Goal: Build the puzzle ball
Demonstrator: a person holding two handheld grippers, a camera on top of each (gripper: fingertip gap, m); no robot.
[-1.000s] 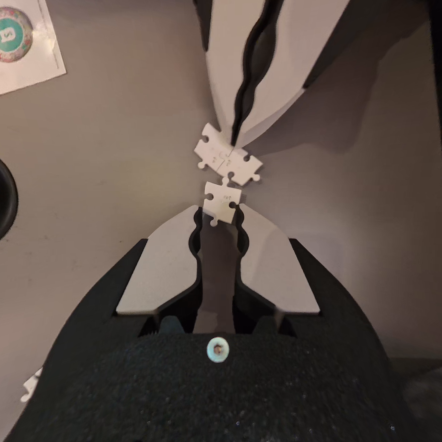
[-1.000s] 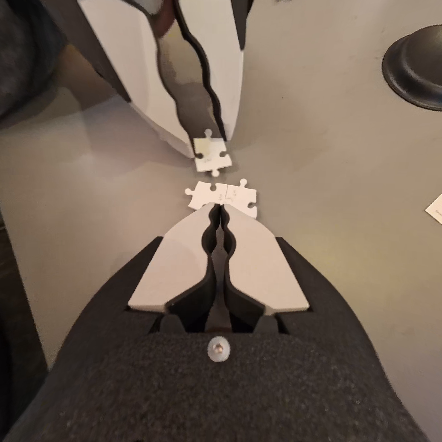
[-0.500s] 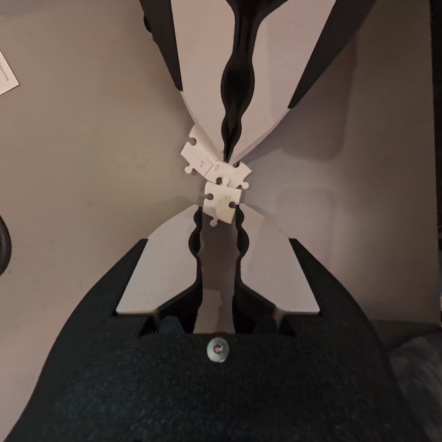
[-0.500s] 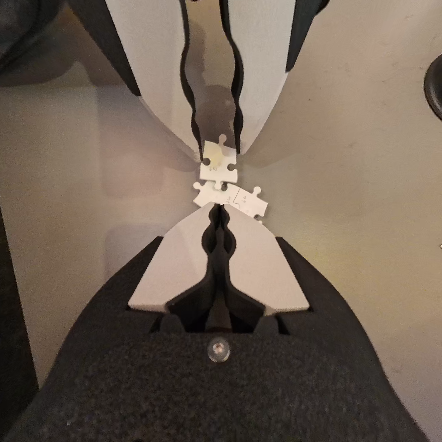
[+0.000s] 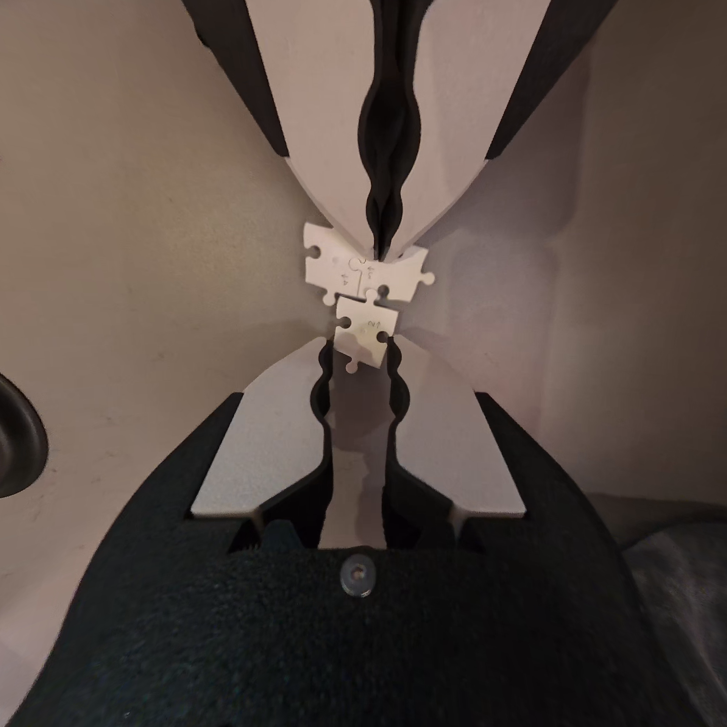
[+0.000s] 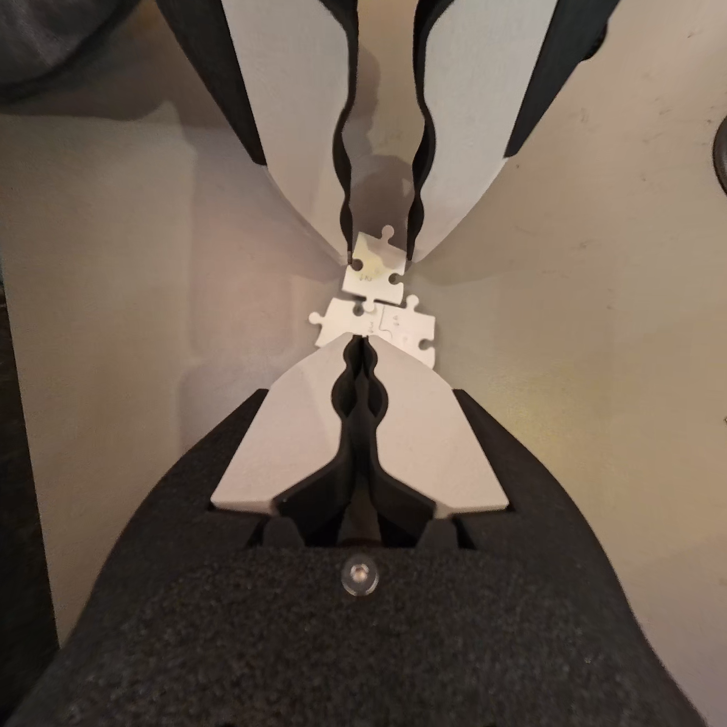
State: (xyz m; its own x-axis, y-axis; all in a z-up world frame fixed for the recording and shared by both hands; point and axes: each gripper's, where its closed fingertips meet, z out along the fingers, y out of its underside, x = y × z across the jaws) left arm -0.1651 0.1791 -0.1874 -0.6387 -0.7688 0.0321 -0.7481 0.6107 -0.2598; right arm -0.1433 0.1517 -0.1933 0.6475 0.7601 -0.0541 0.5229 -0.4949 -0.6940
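My left gripper (image 5: 358, 344) is shut on a single white puzzle piece (image 5: 364, 334), gripping it by its side edges. My right gripper (image 6: 362, 340) is shut on a joined pair of white puzzle pieces (image 6: 377, 322). The grippers face each other tip to tip above the grey table (image 5: 137, 236). The single piece's tab sits at a socket in the pair's edge, and the pieces touch there. In the left wrist view the right gripper (image 5: 381, 255) comes from the top, holding the pair (image 5: 366, 271). In the right wrist view the left gripper (image 6: 378, 255) holds the single piece (image 6: 373, 279).
A black round object (image 5: 15, 436) lies at the left edge of the left wrist view and shows at the right edge of the right wrist view (image 6: 722, 153). Dark fabric (image 5: 676, 570) lies past the table's edge at the lower right. Left tips to right tips: about 4 cm. My left tips are roughly 15 cm from the black round object (image 5: 15, 436).
The two grippers have closed in on each other. The gap between the single piece and the pair has shut, and the tab now sits at the pair's socket. A paper sheet has left the view.
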